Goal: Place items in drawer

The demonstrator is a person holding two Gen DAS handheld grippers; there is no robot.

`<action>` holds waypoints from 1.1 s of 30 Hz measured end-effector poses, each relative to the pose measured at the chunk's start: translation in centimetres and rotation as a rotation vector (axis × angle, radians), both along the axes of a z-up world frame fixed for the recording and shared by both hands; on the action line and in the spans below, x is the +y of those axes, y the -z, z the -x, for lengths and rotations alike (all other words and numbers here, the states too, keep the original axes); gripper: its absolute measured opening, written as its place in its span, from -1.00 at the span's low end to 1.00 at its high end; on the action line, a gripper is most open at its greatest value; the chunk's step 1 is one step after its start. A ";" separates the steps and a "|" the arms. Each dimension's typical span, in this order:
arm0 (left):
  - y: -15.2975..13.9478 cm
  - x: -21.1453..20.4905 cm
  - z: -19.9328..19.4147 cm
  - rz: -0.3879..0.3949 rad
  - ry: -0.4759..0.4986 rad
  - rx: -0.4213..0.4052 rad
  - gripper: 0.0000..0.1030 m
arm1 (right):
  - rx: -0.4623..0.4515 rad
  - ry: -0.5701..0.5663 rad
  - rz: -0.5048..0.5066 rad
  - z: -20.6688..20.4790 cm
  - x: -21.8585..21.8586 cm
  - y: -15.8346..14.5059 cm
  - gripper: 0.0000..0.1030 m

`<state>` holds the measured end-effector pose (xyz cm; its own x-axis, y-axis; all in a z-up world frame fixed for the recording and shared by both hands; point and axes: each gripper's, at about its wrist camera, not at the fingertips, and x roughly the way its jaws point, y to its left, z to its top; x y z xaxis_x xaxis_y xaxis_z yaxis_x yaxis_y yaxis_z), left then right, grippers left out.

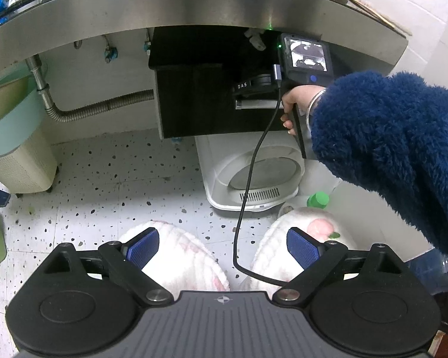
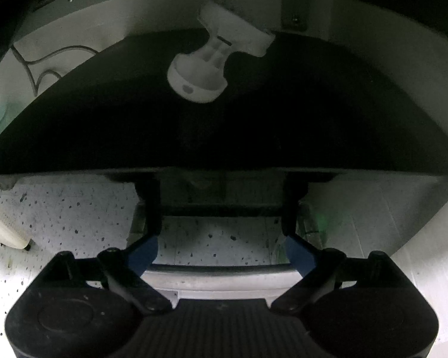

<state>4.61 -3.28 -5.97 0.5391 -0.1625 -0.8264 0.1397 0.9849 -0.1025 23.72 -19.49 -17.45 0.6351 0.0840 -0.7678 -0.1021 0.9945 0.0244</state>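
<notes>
A black drawer (image 1: 200,95) hangs under the steel counter (image 1: 194,3). A white plastic item (image 1: 255,39) lies in its top; in the right wrist view the white item (image 2: 203,71) rests at the far end of the dark drawer interior (image 2: 224,119). My right gripper (image 2: 222,203) is open, its fingers at the drawer's front edge, with nothing between them. It shows in the left wrist view (image 1: 253,89) against the drawer front, held by a hand in a blue fleece sleeve (image 1: 387,137). My left gripper (image 1: 222,247) is open and empty, low above the floor.
A white appliance (image 1: 253,179) stands on the speckled floor (image 1: 119,179) below the drawer. A flexible metal pipe (image 1: 104,109) runs to the left, beside a pale bin (image 1: 12,149). White slippers (image 1: 182,256) and a green-capped bottle (image 1: 317,200) are near me.
</notes>
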 end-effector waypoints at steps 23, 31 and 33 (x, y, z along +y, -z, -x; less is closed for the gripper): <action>-1.4 2.1 -0.1 -0.032 -0.061 -0.054 0.81 | -0.126 -0.018 0.002 2.1 -1.5 -1.3 0.81; -1.8 2.2 0.3 -0.020 -0.044 -0.085 0.81 | -0.177 -0.009 -0.032 9.1 -3.5 -4.0 0.83; -2.1 2.1 0.8 -0.023 -0.029 -0.095 0.81 | -0.181 -0.002 -0.018 11.1 -3.7 -4.7 0.83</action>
<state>3.85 -1.15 -3.89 0.6196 -0.1274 -0.7745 0.1196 0.9905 -0.0672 12.58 -23.20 -12.74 0.7625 0.0982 -0.6395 -0.1087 0.9938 0.0230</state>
